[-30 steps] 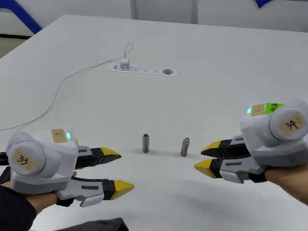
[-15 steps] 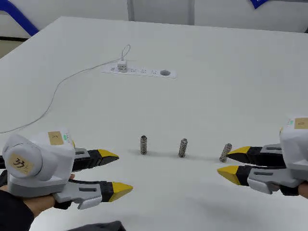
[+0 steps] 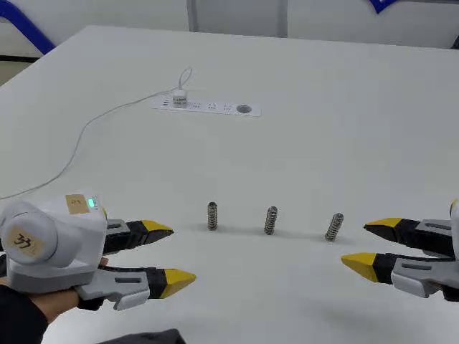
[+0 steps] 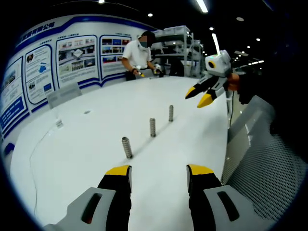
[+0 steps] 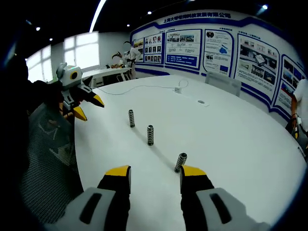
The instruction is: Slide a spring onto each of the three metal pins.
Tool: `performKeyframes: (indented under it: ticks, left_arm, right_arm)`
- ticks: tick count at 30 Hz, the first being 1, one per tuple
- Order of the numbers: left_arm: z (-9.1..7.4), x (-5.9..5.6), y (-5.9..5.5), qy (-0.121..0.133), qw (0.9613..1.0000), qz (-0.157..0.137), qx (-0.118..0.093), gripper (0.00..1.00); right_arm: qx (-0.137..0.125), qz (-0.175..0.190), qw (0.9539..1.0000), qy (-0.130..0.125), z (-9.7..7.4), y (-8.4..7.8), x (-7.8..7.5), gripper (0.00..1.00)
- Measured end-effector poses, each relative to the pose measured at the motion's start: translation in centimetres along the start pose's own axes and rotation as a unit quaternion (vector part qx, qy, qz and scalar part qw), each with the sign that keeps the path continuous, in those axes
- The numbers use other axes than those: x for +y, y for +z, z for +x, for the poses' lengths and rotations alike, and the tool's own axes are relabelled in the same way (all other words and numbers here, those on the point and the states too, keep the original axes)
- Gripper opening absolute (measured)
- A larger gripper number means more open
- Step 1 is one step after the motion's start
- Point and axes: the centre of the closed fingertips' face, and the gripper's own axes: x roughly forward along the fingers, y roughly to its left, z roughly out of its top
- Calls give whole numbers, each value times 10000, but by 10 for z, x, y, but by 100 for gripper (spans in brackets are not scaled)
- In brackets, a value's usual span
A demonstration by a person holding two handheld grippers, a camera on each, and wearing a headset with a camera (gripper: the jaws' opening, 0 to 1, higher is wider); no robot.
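Three upright pins with springs on them stand in a row on the white table: the left spring (image 3: 212,215), the middle spring (image 3: 270,220) and the right spring (image 3: 334,226). My left gripper (image 3: 175,251) sits open at the lower left, short of the left spring (image 4: 127,147). My right gripper (image 3: 364,246) is open at the lower right, just right of the right spring (image 5: 180,162). Nothing is between either pair of jaws. The other springs (image 4: 152,127) (image 4: 171,113) (image 5: 150,134) (image 5: 131,118) line up beyond.
A white power strip (image 3: 208,107) with a plugged-in adapter lies farther back, its cable (image 3: 79,140) trailing to the left edge. A person (image 4: 137,55) stands at the far end of the table.
My right gripper has drawn back to the right, uncovering the third spring on its pin. The left gripper has stayed roughly in place.
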Motion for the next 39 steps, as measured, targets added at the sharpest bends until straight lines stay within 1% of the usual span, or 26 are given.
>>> performKeyframes:
  ticks: [3, 8, 15, 25, 29, 39]
  left_arm:
    - [0, 1, 1, 11, 10000, -37, -30, 48]
    - [-1, 2, 1, 27, 9999, -76, -60, 49]
    - [-2, 5, 3, 58, 9997, -174, -142, 49]
    - [-2, 6, 4, 79, 9996, -225, -169, 50]
    - [-2, 6, 4, 85, 9996, -233, -163, 50]
    - [-1, 6, 2, 93, 9996, -253, -132, 50]
  right_arm:
    - [-84, 38, 10000, -25, 1, 0, 1, 46]
    - [-167, 40, 9998, -38, 3, 0, 3, 48]
    - [-258, 80, 9996, -96, 1, 4, 1, 50]
    - [-287, 94, 9995, -100, 1, 6, 1, 51]
    - [-257, 88, 9996, -112, 2, 4, 0, 51]
    - [-309, 104, 9994, -128, 0, 6, 0, 51]
